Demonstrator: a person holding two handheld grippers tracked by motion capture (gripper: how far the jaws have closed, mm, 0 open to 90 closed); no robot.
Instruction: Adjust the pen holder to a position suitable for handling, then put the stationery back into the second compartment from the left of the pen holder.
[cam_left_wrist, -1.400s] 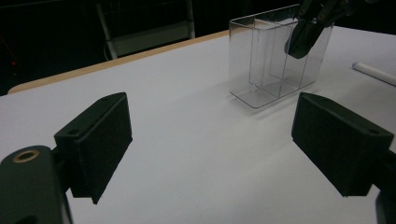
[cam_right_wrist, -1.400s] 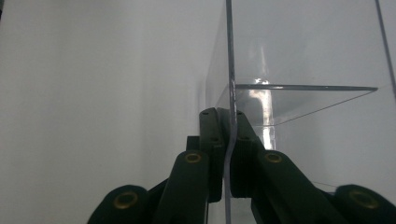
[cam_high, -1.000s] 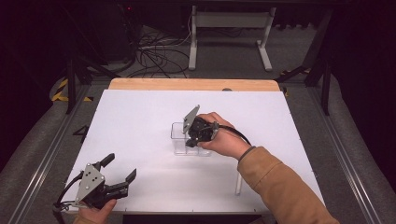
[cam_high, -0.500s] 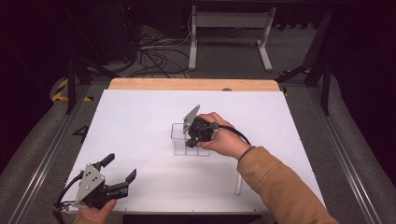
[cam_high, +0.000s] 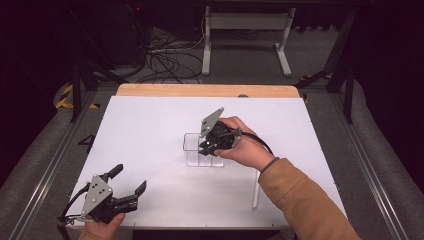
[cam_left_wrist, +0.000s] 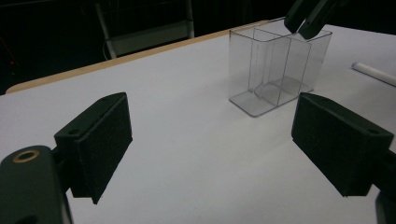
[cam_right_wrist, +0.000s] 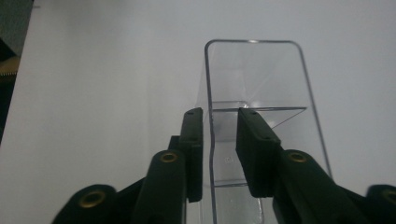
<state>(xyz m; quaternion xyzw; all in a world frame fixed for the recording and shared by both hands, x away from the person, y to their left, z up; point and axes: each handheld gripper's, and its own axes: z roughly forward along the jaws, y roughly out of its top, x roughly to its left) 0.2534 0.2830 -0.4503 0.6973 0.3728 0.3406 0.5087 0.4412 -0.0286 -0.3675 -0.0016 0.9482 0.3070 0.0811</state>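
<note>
Clear container (cam_high: 203, 149) mid-table (cam_high: 150, 120); wall between just-opening right hand-held gripper (cam_right_wrist: 219, 140) jaws.

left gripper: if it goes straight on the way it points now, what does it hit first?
Probably the clear plastic divided container. The left gripper, jaws open, aims across bare white table with the container slightly off to one side of its line; depth is unclear, so it might just graze past.
</note>
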